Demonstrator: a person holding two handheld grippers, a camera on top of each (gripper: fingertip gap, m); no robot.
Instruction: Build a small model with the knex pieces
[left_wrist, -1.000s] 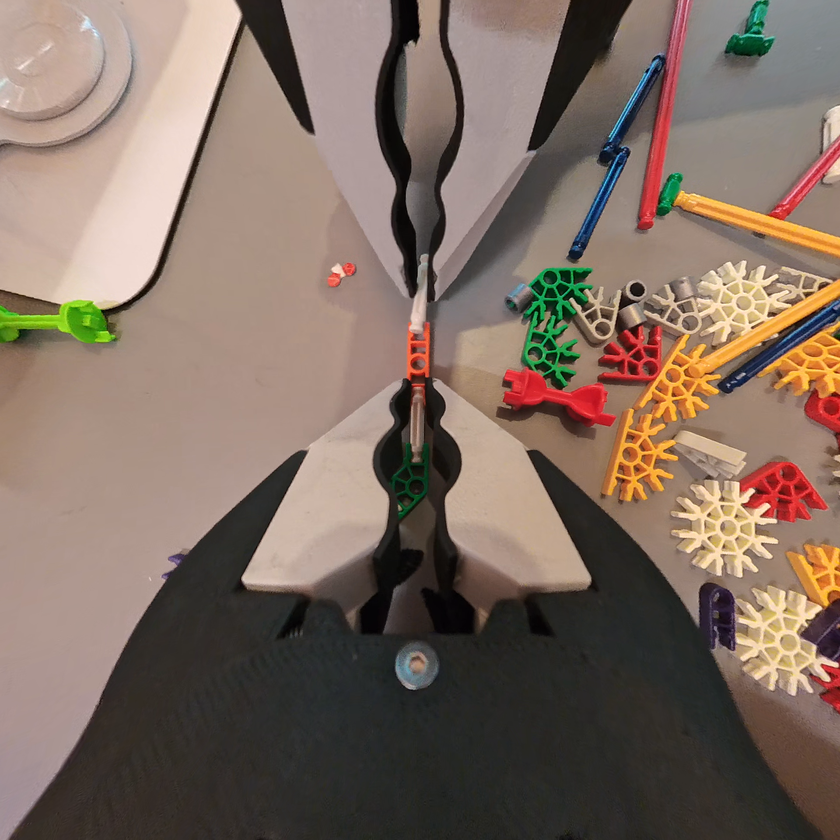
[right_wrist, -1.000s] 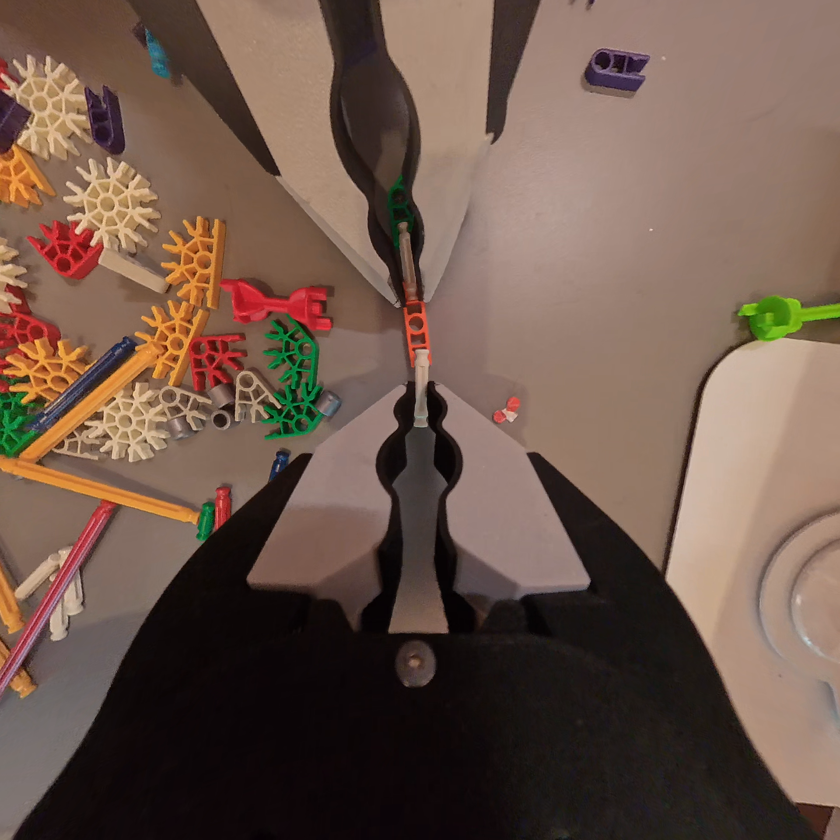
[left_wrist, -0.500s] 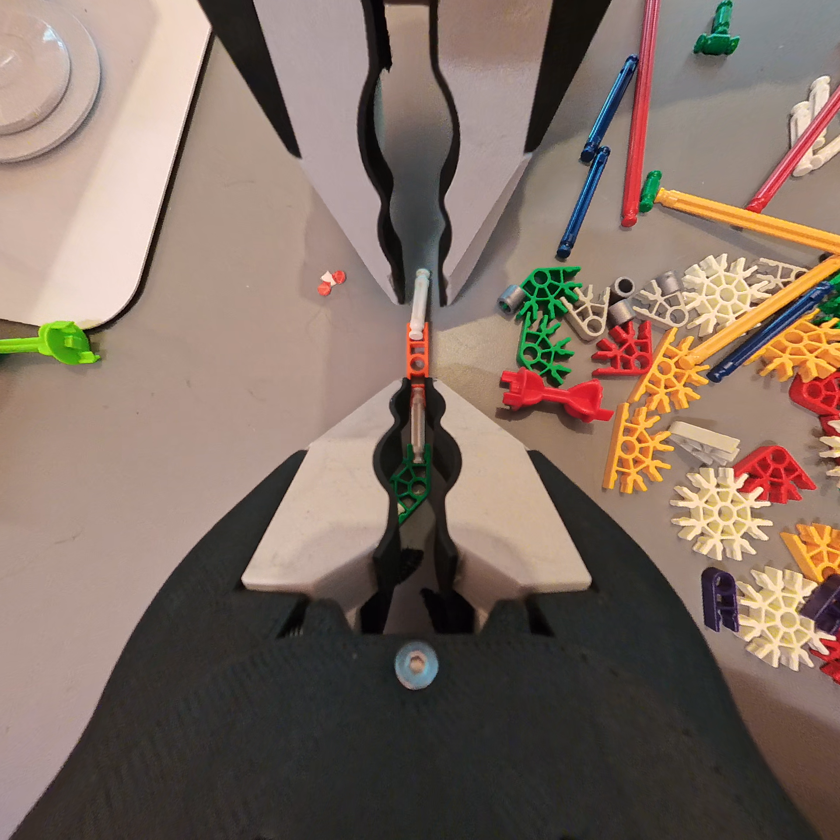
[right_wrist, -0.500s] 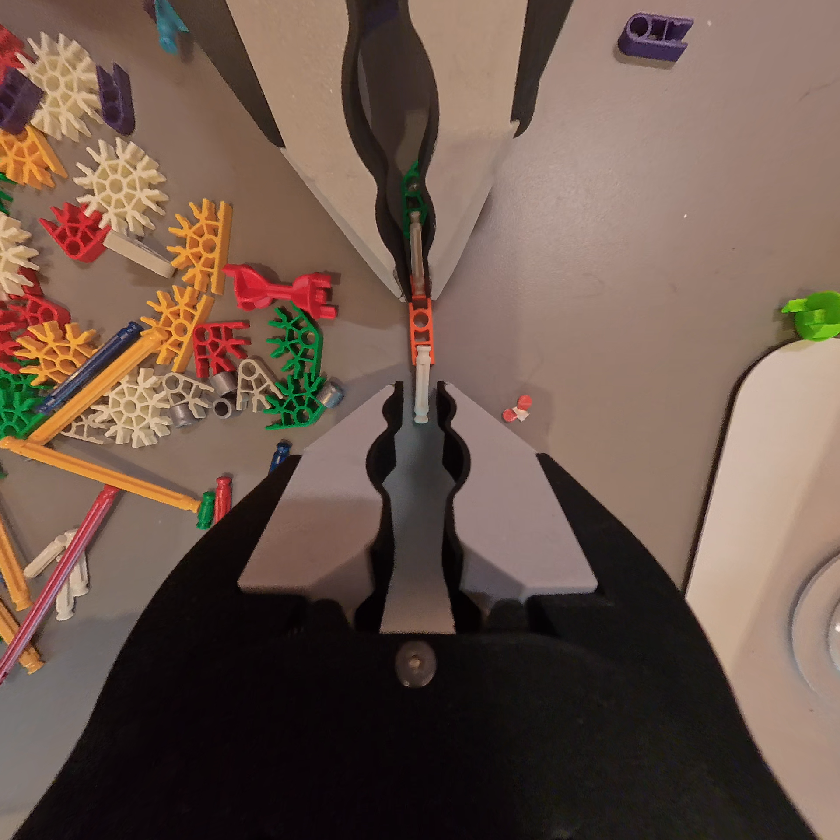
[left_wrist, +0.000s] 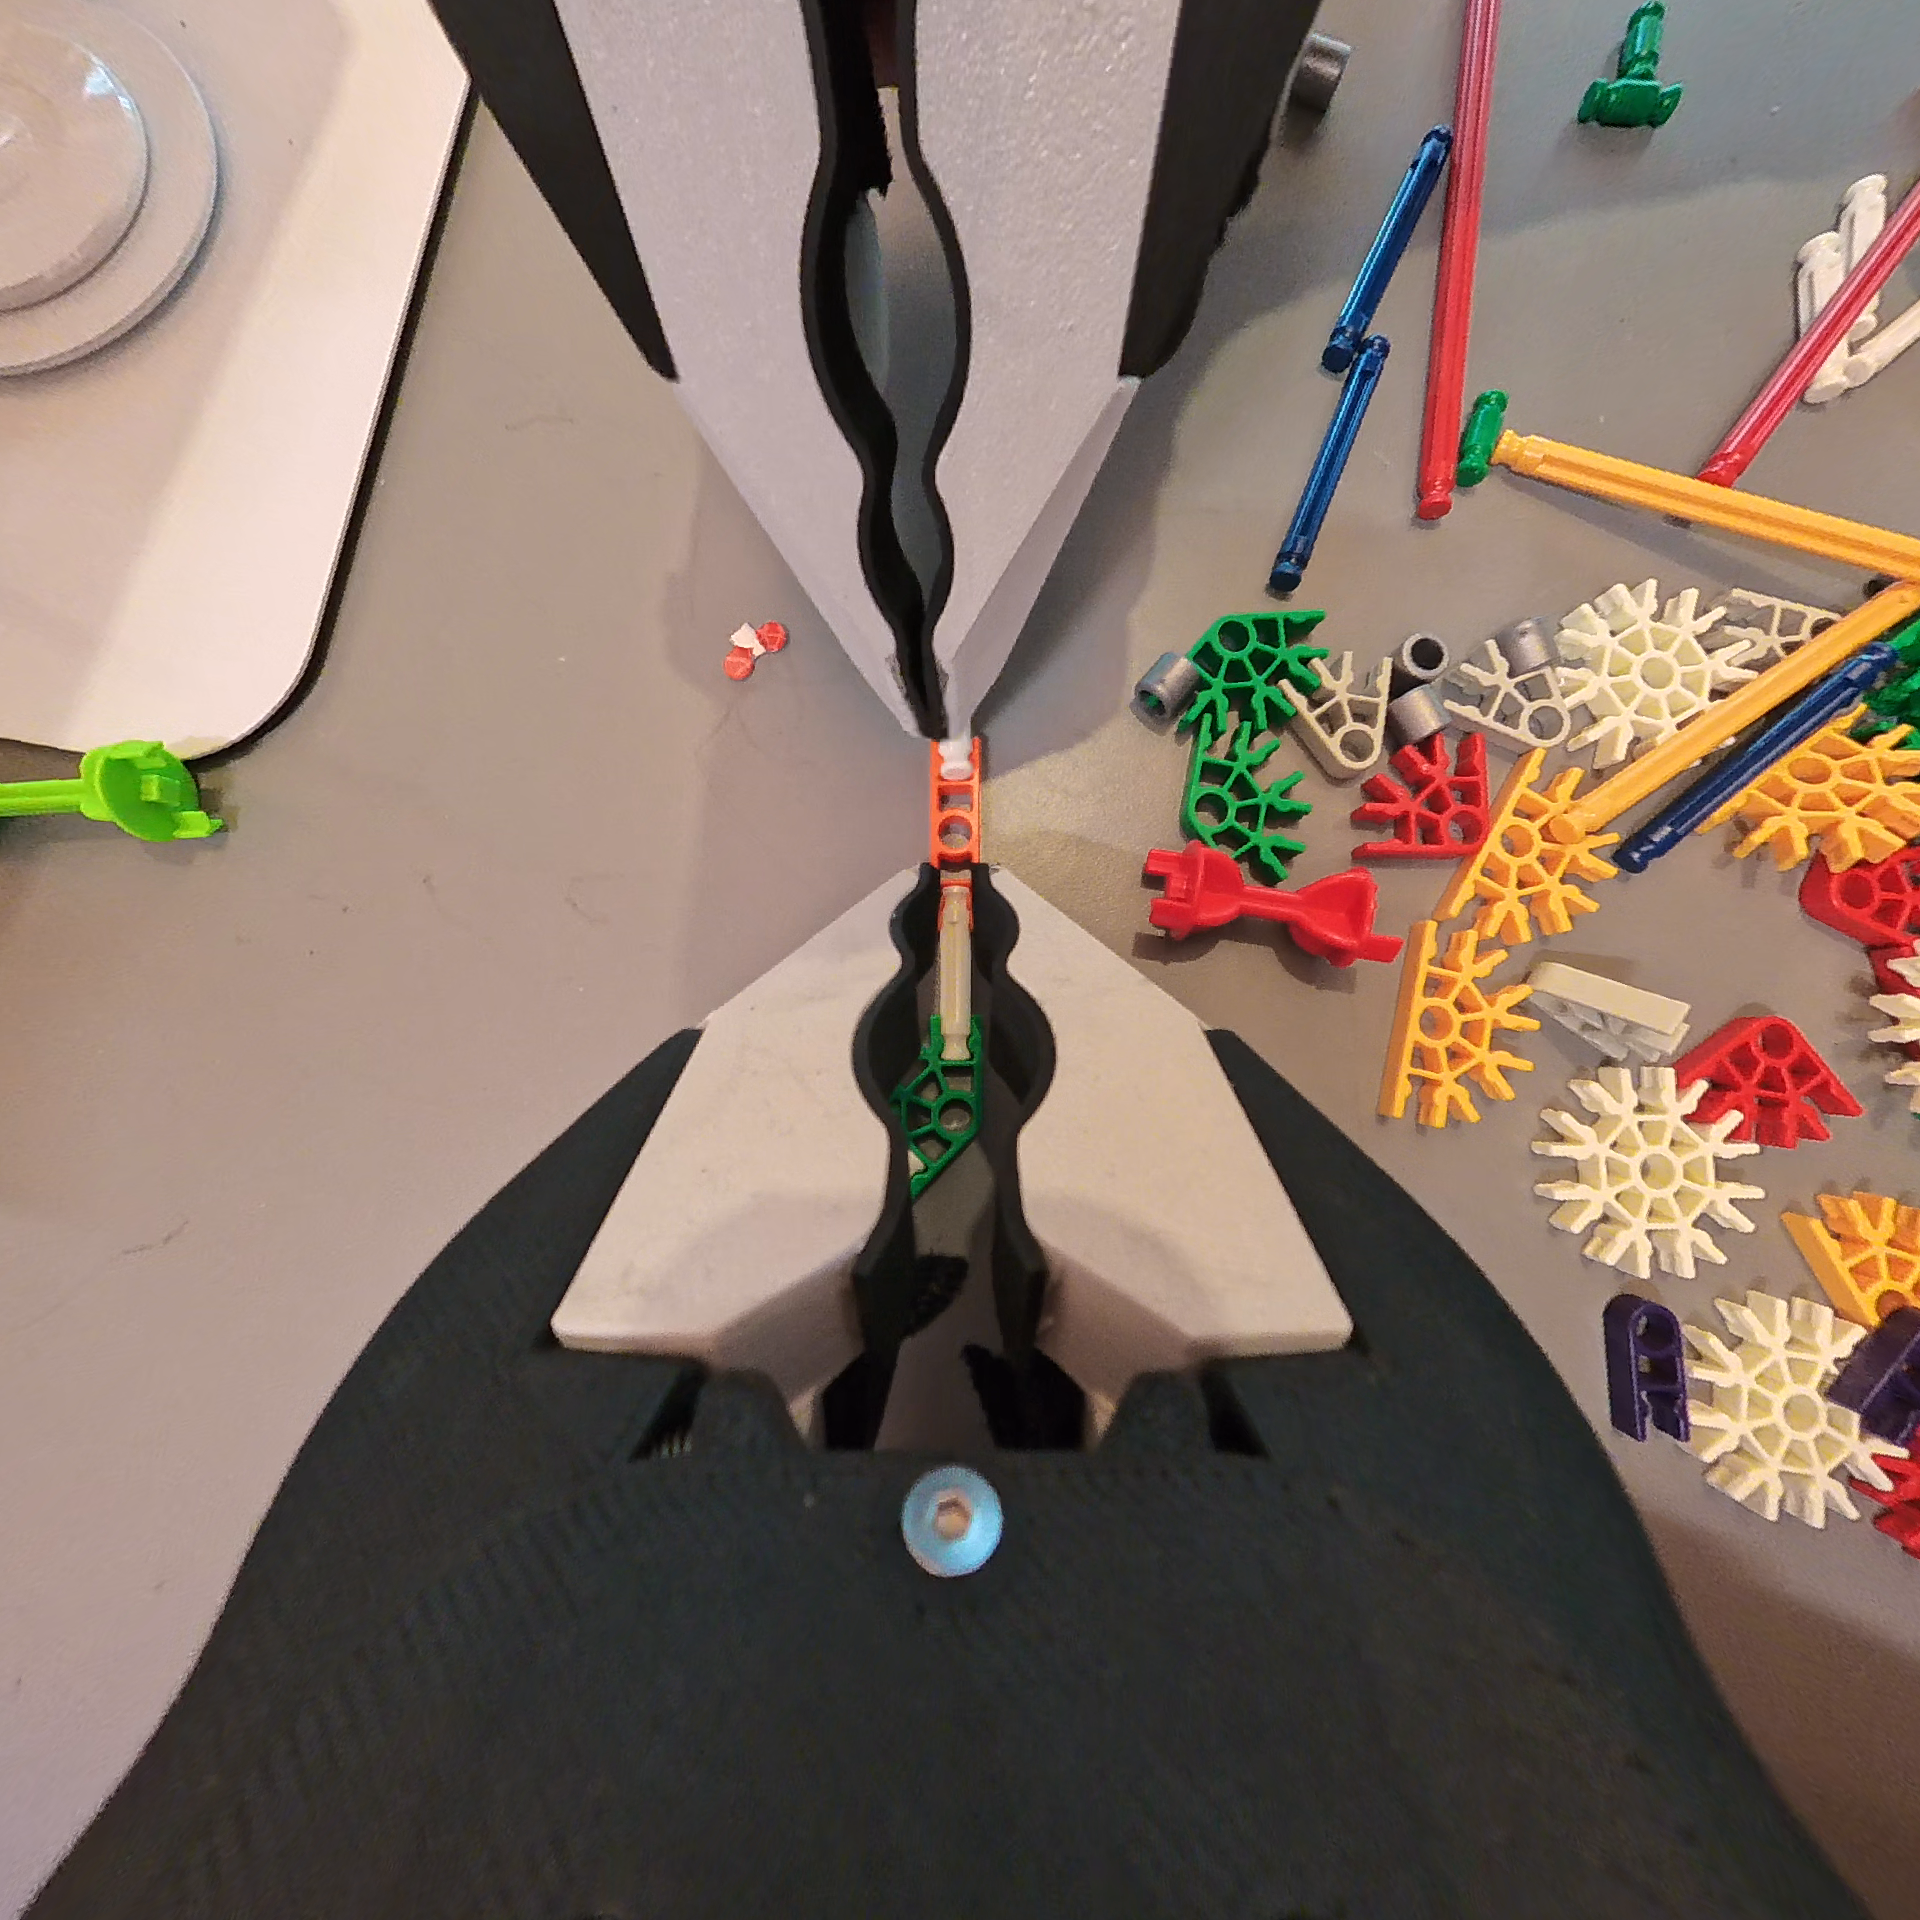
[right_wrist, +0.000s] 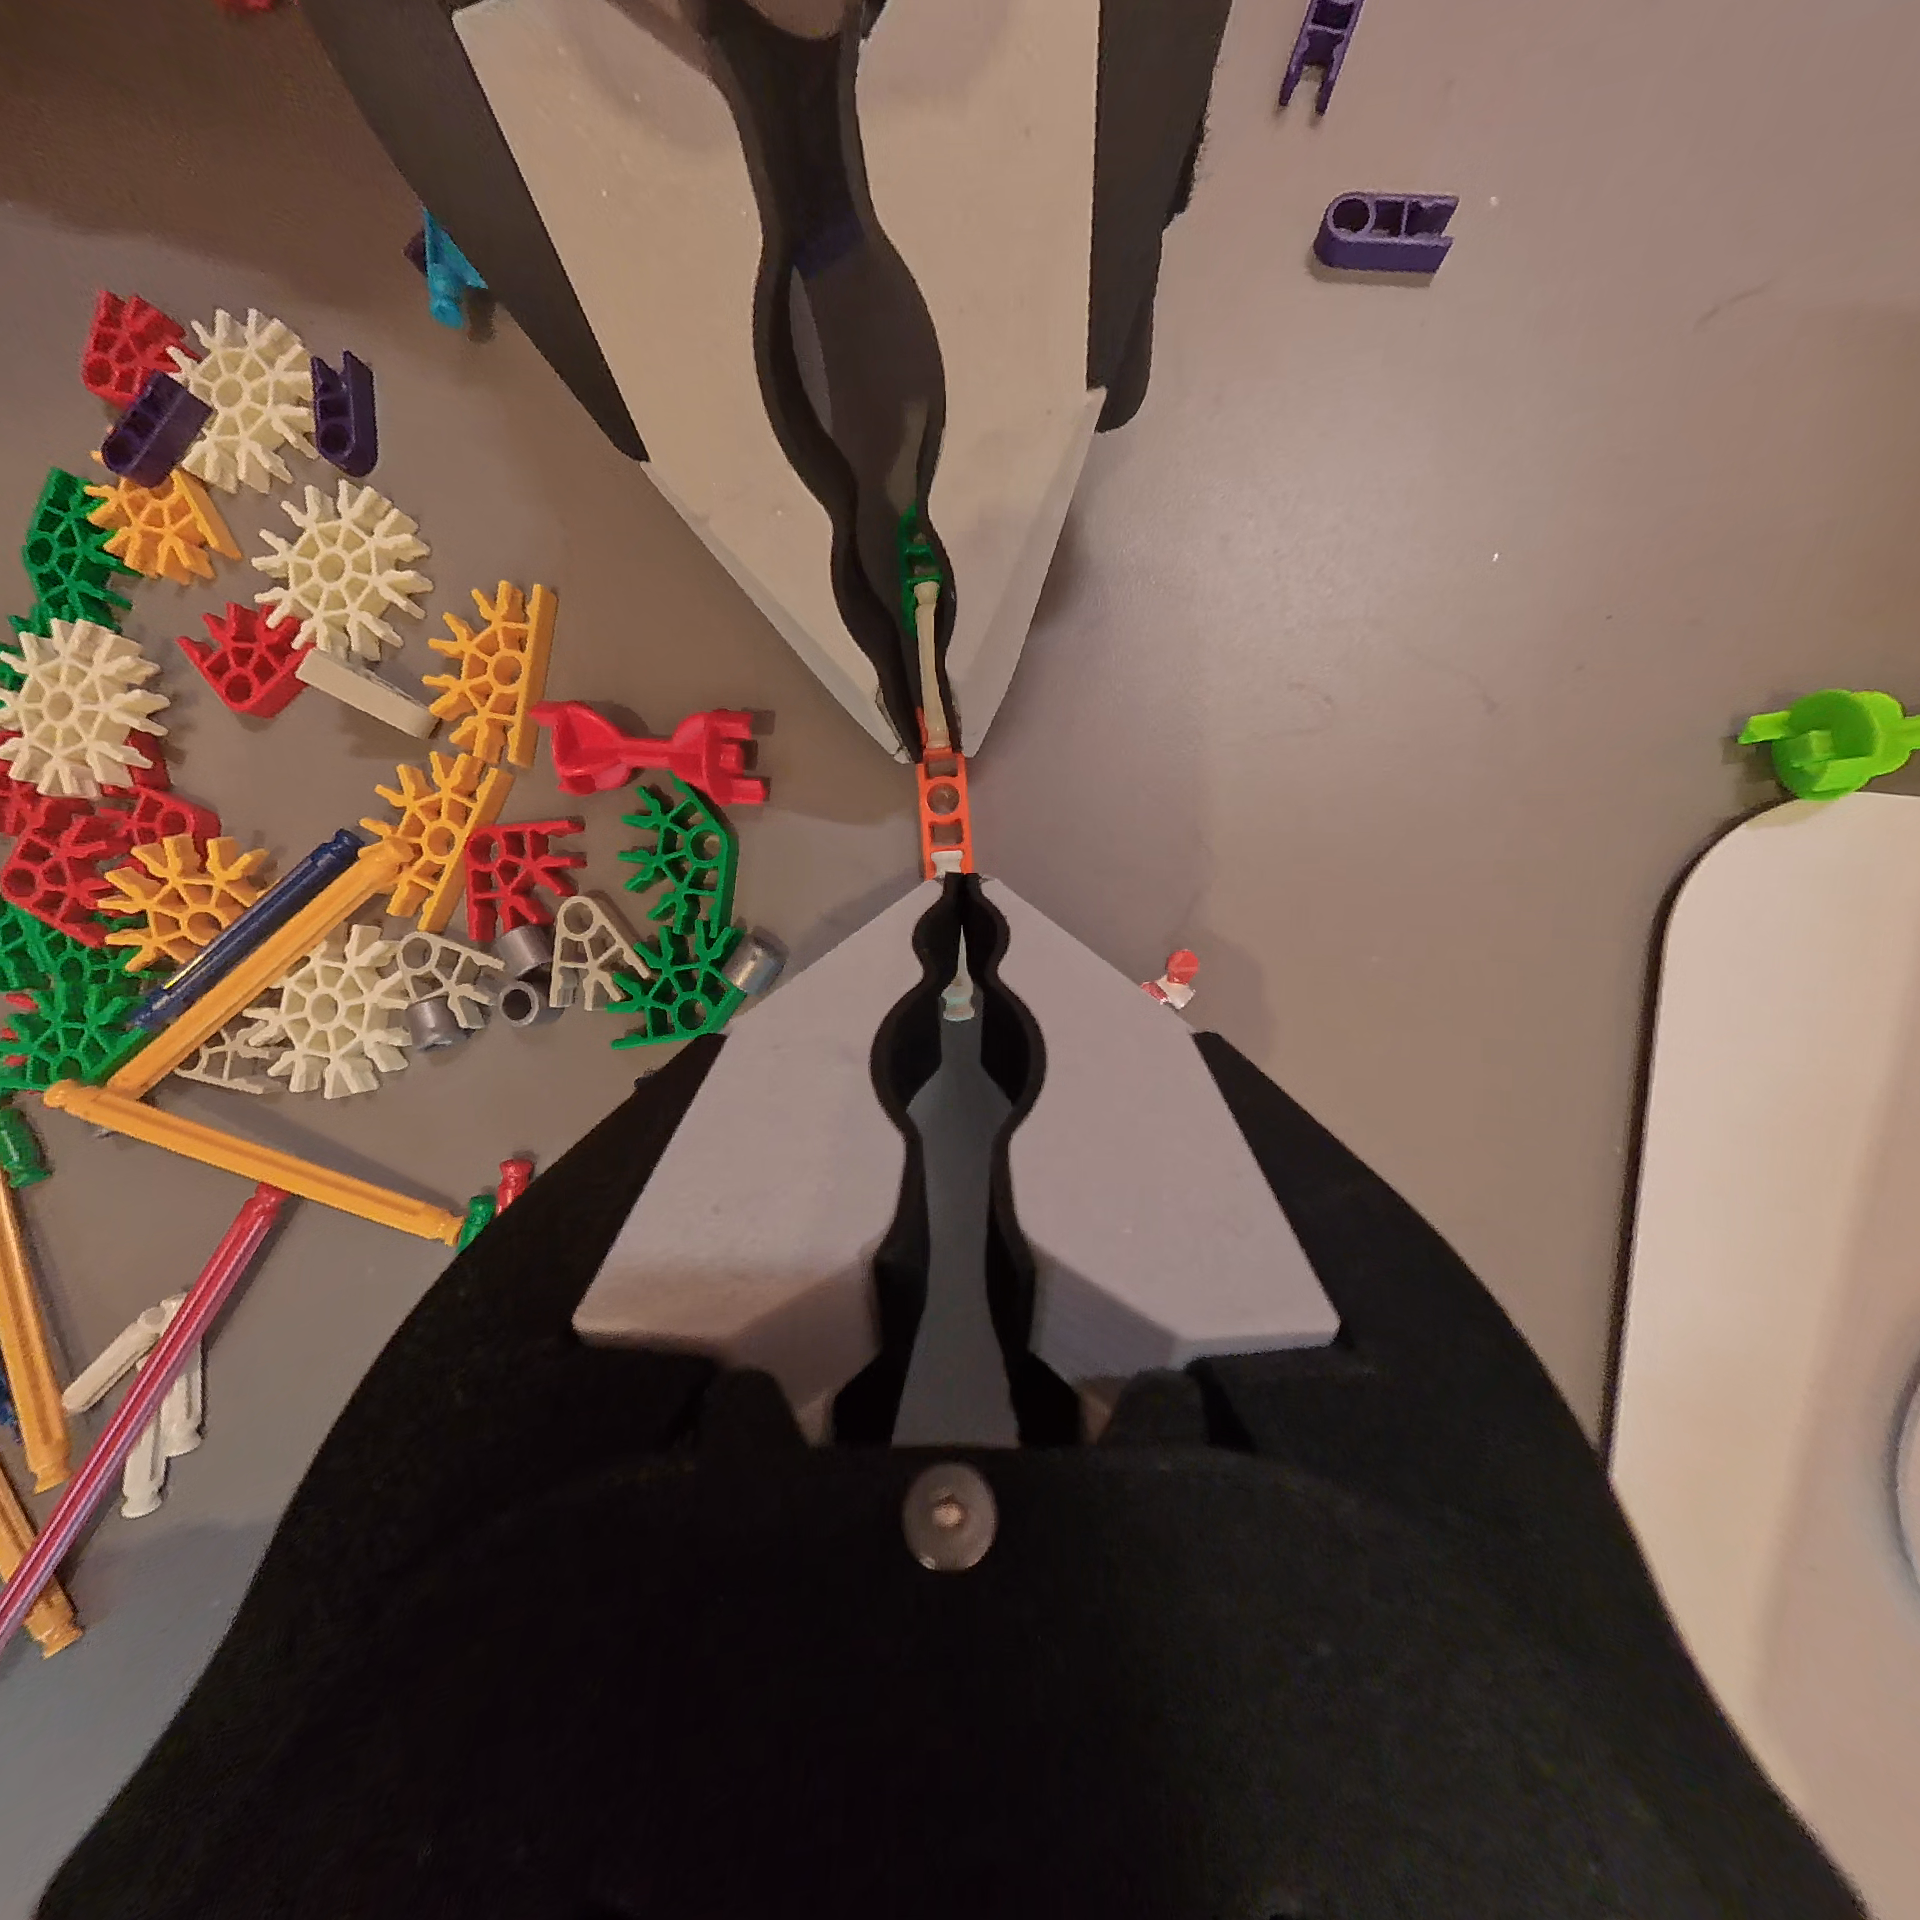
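Observation:
My left gripper (left_wrist: 956, 883) is shut on a pale grey rod (left_wrist: 954, 977). A green connector (left_wrist: 940, 1112) sits on the rod's near end, inside the jaws. An orange connector (left_wrist: 956, 805) on its far end sticks out past the fingertips. My right gripper (right_wrist: 954, 883) faces it tip to tip and is shut on a short white rod (right_wrist: 958, 982), which is plugged into the other end of the orange connector (right_wrist: 943, 816). The right gripper (left_wrist: 945, 727) also shows at the top of the left wrist view. The left gripper (right_wrist: 930, 743) shows at the top of the right wrist view. The assembly hangs above the grey table (left_wrist: 468, 987).
A pile of loose connectors and rods (left_wrist: 1558, 852), with a red piece (left_wrist: 1262, 914) nearest, lies on the table beside the grippers. A white tray (left_wrist: 208, 416) and a lime green piece (left_wrist: 140, 790) lie on the other side. A purple connector (right_wrist: 1387, 231) and a small red scrap (right_wrist: 1174, 977) lie apart. The tips of both grippers are at nearly the same place. The small red scrap (right_wrist: 1174, 977) is about 4 cm from my right fingertips. My left wrist view (left_wrist: 747, 655) looks at it from another angle.
My right gripper opened off the white rod's end, moved forward along it and shut again right behind the orange connector. My left gripper kept its hold.

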